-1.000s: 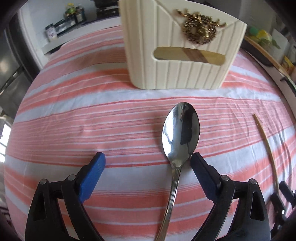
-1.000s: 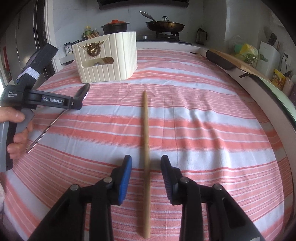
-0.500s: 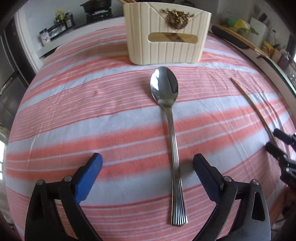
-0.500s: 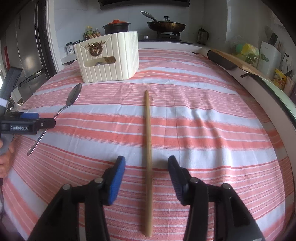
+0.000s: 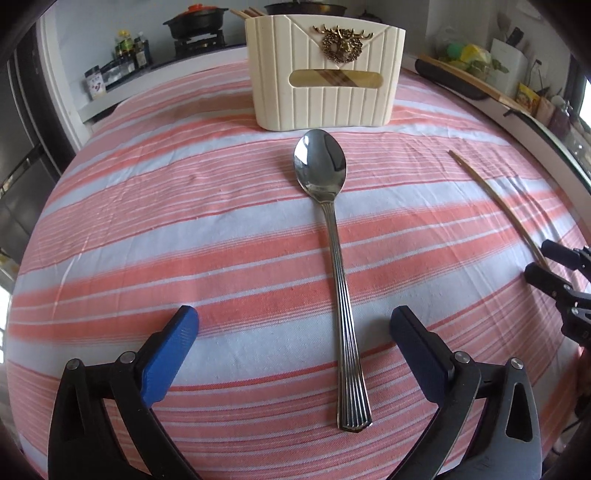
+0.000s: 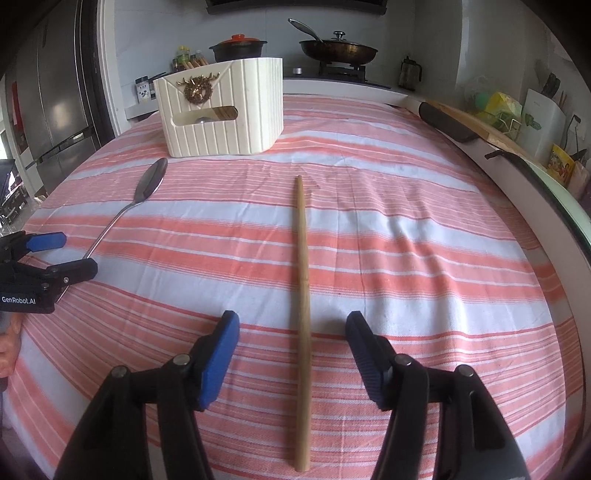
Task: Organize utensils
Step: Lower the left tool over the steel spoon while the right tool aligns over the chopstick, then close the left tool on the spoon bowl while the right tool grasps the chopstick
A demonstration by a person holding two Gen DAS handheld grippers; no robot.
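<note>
A steel spoon lies flat on the striped cloth, bowl toward a cream ribbed utensil box. My left gripper is open and empty, its blue fingers either side of the spoon's handle. A wooden chopstick lies lengthwise on the cloth. My right gripper is open and empty, straddling the chopstick's near half. The spoon, the box and the left gripper also show in the right wrist view. The chopstick and right gripper show in the left wrist view.
The table carries a red and white striped cloth. Chopsticks stick out of the box top. A stove with a pot and a pan stands behind. A cutting board and kitchen items line the right counter. A fridge stands left.
My left gripper has pulled back from the spoon's bowl to its handle end and stays open. My right gripper has opened wider around the chopstick. The spoon and chopstick have not moved.
</note>
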